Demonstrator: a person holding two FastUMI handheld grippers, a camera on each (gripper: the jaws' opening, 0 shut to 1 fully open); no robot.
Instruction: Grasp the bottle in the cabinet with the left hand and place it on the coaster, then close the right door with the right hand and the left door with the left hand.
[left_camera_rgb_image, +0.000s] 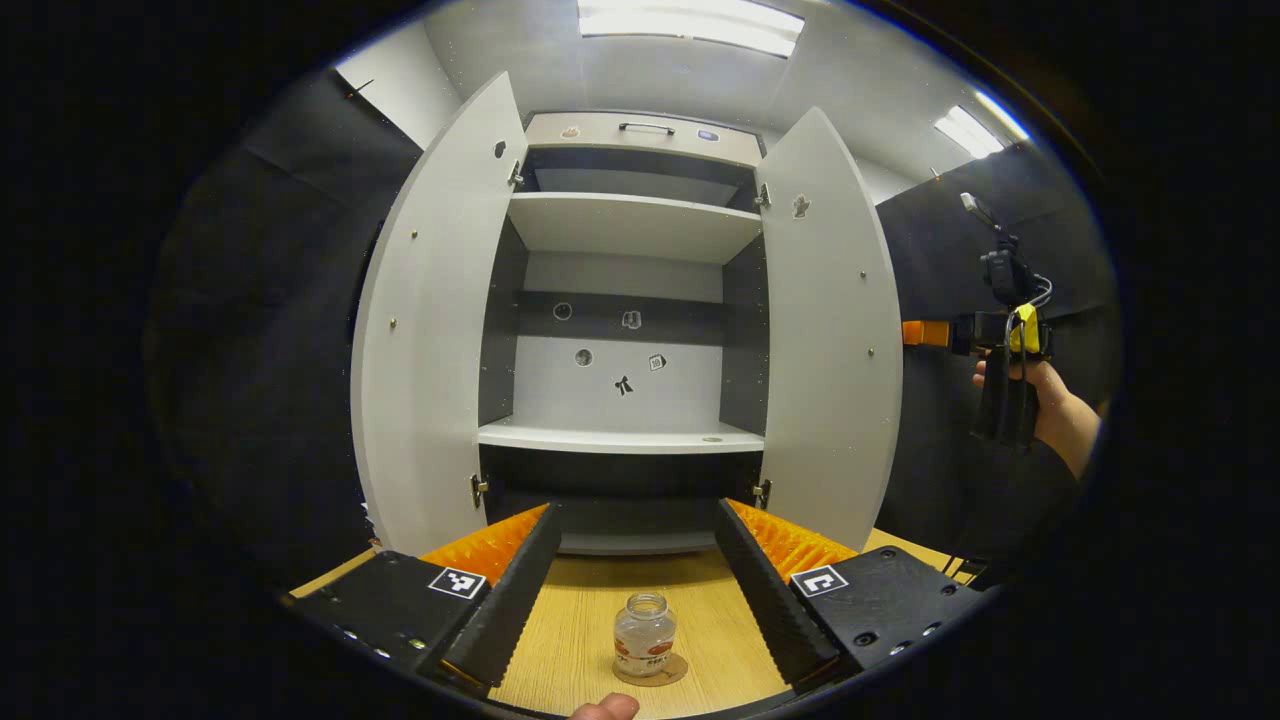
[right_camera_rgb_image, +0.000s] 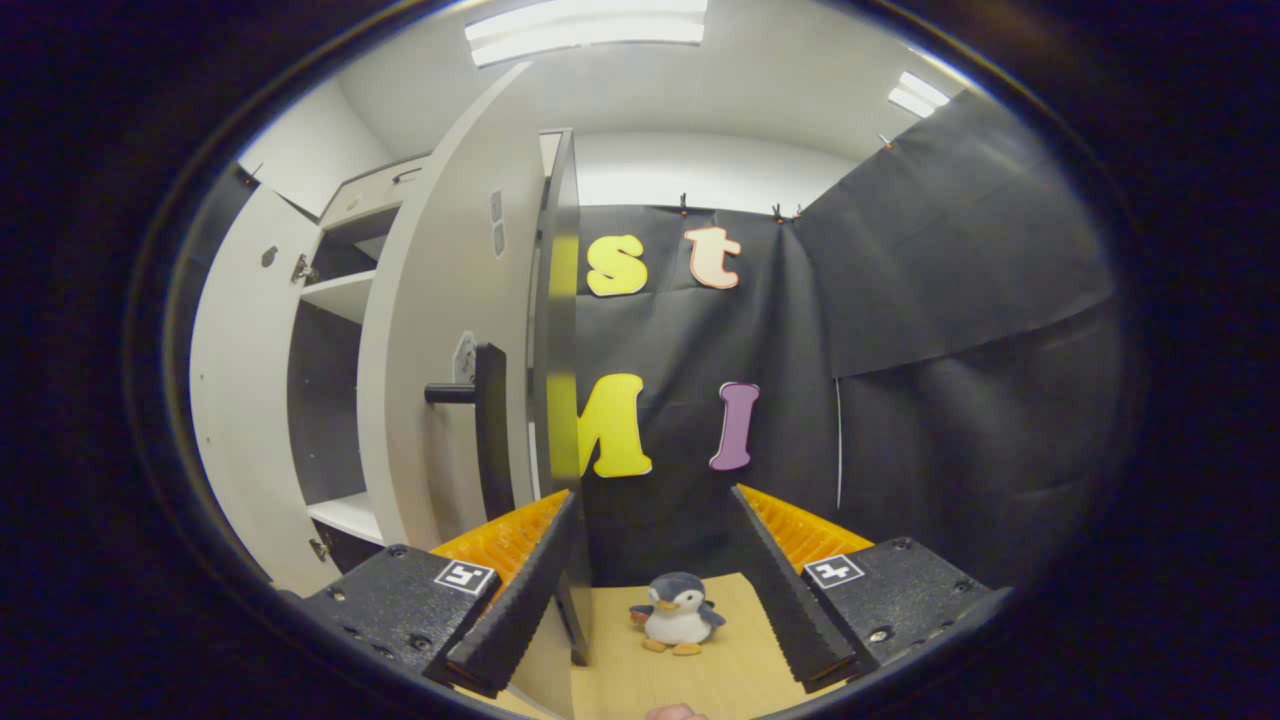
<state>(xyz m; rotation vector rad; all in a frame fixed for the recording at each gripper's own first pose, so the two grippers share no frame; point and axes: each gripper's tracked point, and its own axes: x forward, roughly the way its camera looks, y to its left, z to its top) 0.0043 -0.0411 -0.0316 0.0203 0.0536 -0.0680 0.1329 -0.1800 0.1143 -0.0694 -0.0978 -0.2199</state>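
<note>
Your cabinet (left_camera_rgb_image: 620, 300) stands at the far edge of the bench (left_camera_rgb_image: 580, 620) with both doors swung wide: the left door (left_camera_rgb_image: 430, 330) and the right door (left_camera_rgb_image: 830, 340) fan outward, and the shelves between them are bare. In the right gripper view you look along the outer face of the right door (right_camera_rgb_image: 440, 350), its dark bar handle (right_camera_rgb_image: 485, 425) sticking out just beyond your near finger.

Your right gripper (left_camera_rgb_image: 915, 332) shows in the left gripper view, held up in your hand (left_camera_rgb_image: 1050, 400) off to the side of the right door, apart from it; from that angle you cannot tell its jaw gap, but its own view shows the right gripper (right_camera_rgb_image: 660, 555) with jaws spread wide and nothing between them.

Your left gripper (left_camera_rgb_image: 635, 550) also has its jaws wide and holds nothing.

A small penguin toy (right_camera_rgb_image: 675, 612) stands on the bench past the door's edge.

The bottle (left_camera_rgb_image: 645, 635) stands upright, uncapped, on the round coaster (left_camera_rgb_image: 672, 672), at the near edge of the bench, between your left fingers but touching neither.
</note>
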